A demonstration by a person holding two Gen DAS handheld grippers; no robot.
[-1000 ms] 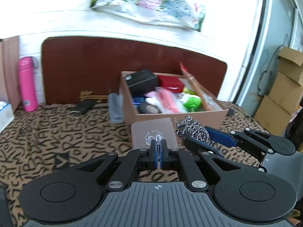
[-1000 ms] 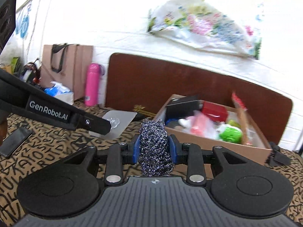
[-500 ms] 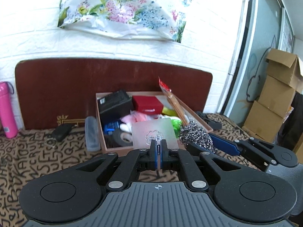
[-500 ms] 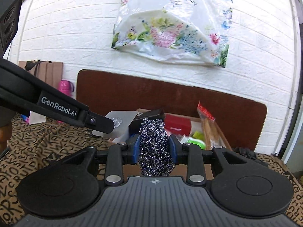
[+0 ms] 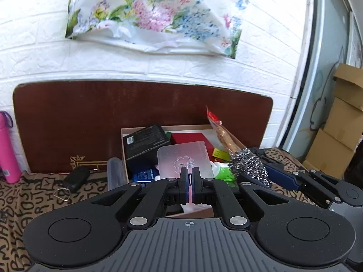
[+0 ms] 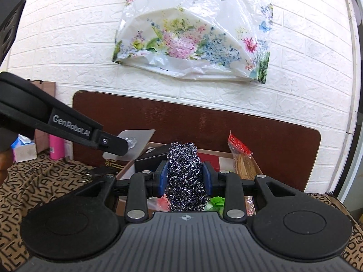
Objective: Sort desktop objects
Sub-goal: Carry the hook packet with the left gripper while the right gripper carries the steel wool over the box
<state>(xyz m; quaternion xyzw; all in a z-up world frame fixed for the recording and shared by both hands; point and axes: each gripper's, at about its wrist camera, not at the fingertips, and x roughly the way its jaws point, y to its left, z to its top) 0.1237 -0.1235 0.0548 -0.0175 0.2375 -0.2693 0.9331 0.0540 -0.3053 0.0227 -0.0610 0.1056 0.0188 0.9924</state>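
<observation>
Upright, steel scourer (image 6: 186,176) clamped in right hand-held gripper (image 6: 185,178), left hand-held gripper (image 5: 190,176) pinching clear hook plate (image 5: 183,158)

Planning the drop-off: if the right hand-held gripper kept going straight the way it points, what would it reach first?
Probably the open cardboard box just ahead, likely its contents. The right hand-held gripper is shut on the steel wool scrubber. Depth is uncertain.

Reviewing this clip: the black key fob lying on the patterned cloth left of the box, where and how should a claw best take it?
Probably from above, pads across the short width of the black key fob. It lies flat on the cloth, so a side approach finds little height. Avoid the thin wire ring at its near end.
</observation>
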